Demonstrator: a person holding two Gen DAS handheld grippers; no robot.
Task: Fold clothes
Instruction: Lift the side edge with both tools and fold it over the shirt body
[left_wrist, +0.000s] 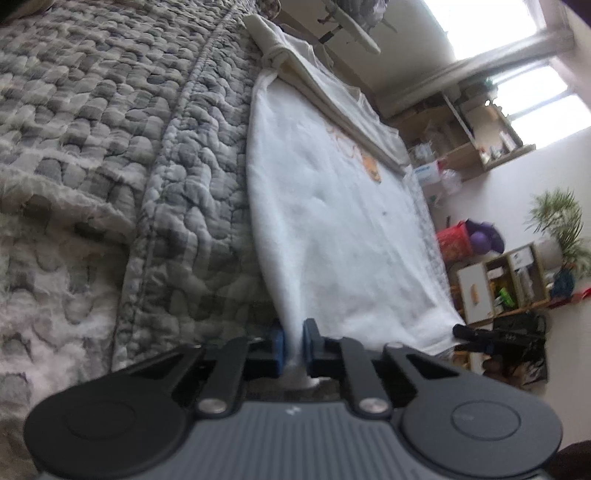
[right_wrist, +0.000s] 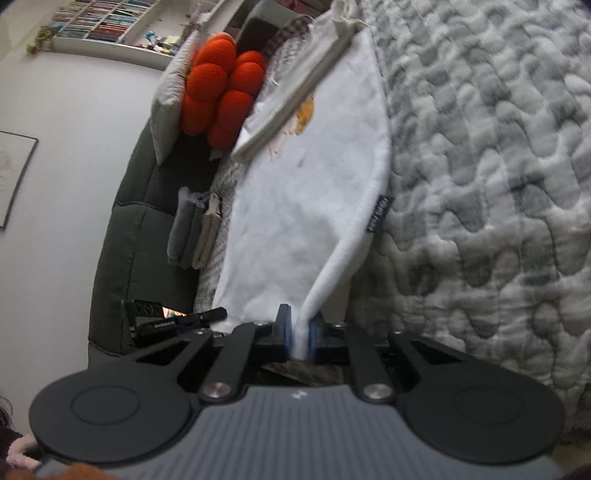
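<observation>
I am working in a home, in what looks like a bedroom or living room. A grey quilted bedspread (left_wrist: 110, 147) fills the left of the left wrist view, with a bright window (left_wrist: 517, 44) at the upper right, wooden shelves (left_wrist: 476, 147) crowded with household items below it, and a houseplant (left_wrist: 557, 221) at the right edge. In the right wrist view I see a dark sofa (right_wrist: 136, 221) on the left, an orange knotted cushion (right_wrist: 221, 85) near the top, and a bookshelf (right_wrist: 103, 18) at the upper left.

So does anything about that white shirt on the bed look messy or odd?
Mostly tidy. The white shirt lies flat on the quilt, each near corner pinched by the left gripper and right gripper. Faint grey smudges mark its middle, and one sleeve is already folded across.
</observation>
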